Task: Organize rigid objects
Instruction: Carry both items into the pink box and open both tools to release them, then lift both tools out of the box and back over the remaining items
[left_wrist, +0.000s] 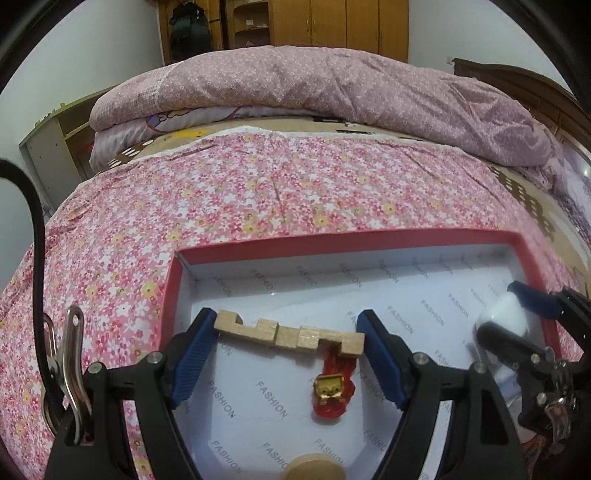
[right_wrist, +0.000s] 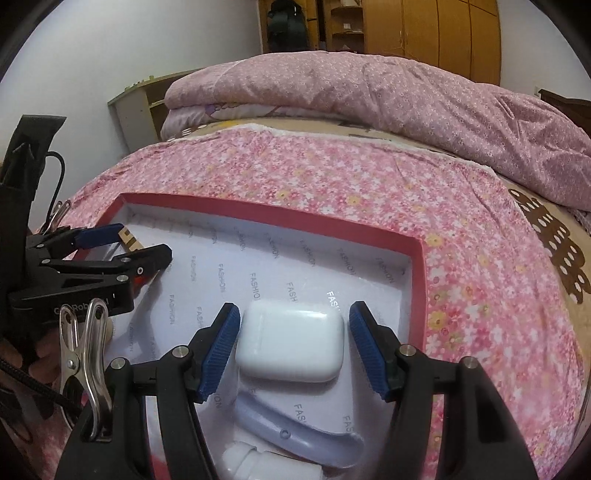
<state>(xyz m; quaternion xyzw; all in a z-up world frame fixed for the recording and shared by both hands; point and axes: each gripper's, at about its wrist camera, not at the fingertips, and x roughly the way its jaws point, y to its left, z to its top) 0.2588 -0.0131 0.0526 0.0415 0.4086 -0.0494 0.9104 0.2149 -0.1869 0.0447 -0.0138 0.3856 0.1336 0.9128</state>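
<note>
A red-rimmed box with a white floor printed FASHION lies on the bed. My left gripper is shut on a notched wooden bar, a blue pad at each end, low over the box's left part. My right gripper is shut on a white earbud case over the box's right part. The right wrist view shows the left gripper at far left with the wooden bar in it. The left wrist view shows the right gripper holding the case.
In the box lie a red ornament with a gold clip, a round wooden disc, a lavender curved piece and a white cylinder. A pink floral cloth surrounds the box. A folded quilt lies behind.
</note>
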